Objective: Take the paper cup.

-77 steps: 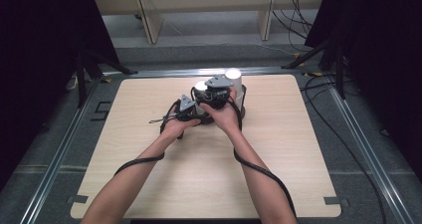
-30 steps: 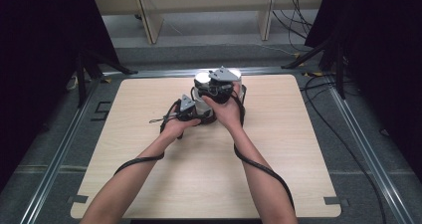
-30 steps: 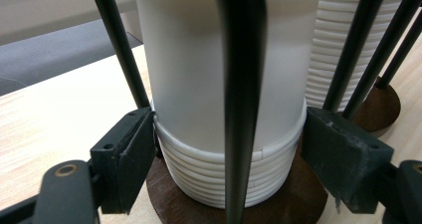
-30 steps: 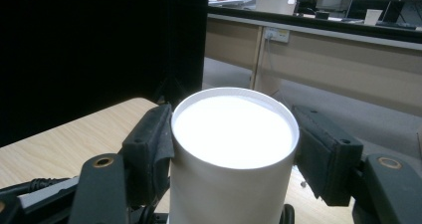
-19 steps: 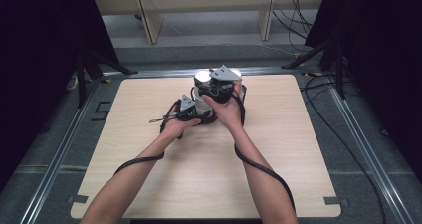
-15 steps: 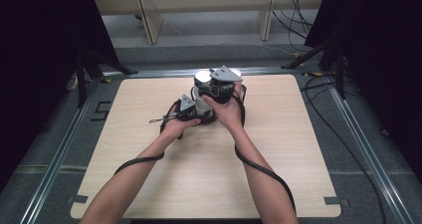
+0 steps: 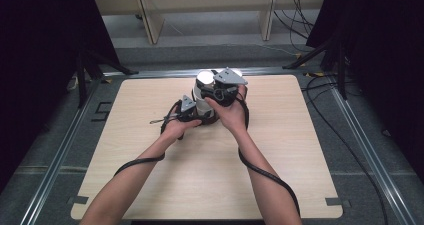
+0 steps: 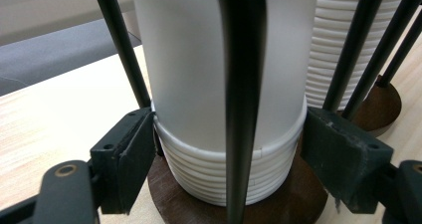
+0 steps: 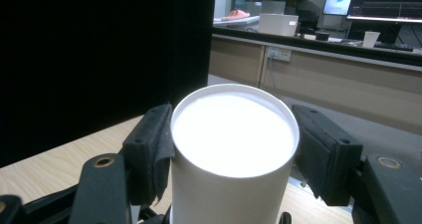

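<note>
While the left gripper (image 8: 229,159) clamps the stacked white paper cups (image 8: 219,174) near the table's (image 7: 150,185) far edge, the right gripper (image 9: 234,154) grips the top white cup (image 9: 234,134), which likely next needs a straight upward pull.

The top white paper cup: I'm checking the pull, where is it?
In the right gripper view the top white paper cup sits upside down between the right gripper pads, above the stack in the black wire rack.
</note>
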A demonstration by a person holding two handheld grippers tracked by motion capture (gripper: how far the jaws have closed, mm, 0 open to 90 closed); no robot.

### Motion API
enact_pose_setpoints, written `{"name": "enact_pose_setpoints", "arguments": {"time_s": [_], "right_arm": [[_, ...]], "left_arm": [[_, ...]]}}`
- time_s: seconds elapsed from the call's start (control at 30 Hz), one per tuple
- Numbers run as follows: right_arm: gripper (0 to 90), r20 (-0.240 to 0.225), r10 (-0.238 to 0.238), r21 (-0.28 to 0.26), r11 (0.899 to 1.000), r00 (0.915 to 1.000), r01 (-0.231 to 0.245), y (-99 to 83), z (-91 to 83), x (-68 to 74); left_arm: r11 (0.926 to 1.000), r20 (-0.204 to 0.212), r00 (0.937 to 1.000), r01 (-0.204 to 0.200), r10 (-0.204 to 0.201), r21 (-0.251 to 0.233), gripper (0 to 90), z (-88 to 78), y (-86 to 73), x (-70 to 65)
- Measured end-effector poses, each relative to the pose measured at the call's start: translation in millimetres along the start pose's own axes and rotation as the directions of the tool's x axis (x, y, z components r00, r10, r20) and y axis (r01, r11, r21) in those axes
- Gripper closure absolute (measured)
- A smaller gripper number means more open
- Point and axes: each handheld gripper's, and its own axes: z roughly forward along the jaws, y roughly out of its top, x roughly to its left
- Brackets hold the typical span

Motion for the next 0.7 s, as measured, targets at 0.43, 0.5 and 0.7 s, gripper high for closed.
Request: {"name": "enact_pose_setpoints", "arguments": {"time_s": [0.43,0.5,0.7], "right_arm": [[36.2,-0.007,-0.02,-0.028,0.999,0.9998,0.02,5.1,-9.8,4.4],[36.2,-0.009,-0.002,-0.027,1.0,1.0,0.002,6.2,-12.9,6.0],[36.2,-0.01,-0.003,-0.023,1.0,0.9999,0.003,8.3,-27.2,4.2]], "left_arm": [[1.0,0.002,1.0,-0.005,0.005,0.007,21.7,-1.4,0.0,0.7],[1.0,-0.001,1.0,0.001,-0.001,0.005,21.1,-2.7,0.4,0.3],[0.9999,-0.006,0.9999,-0.014,0.014,0.01,15.4,-17.1,-0.1,-1.6]]}}
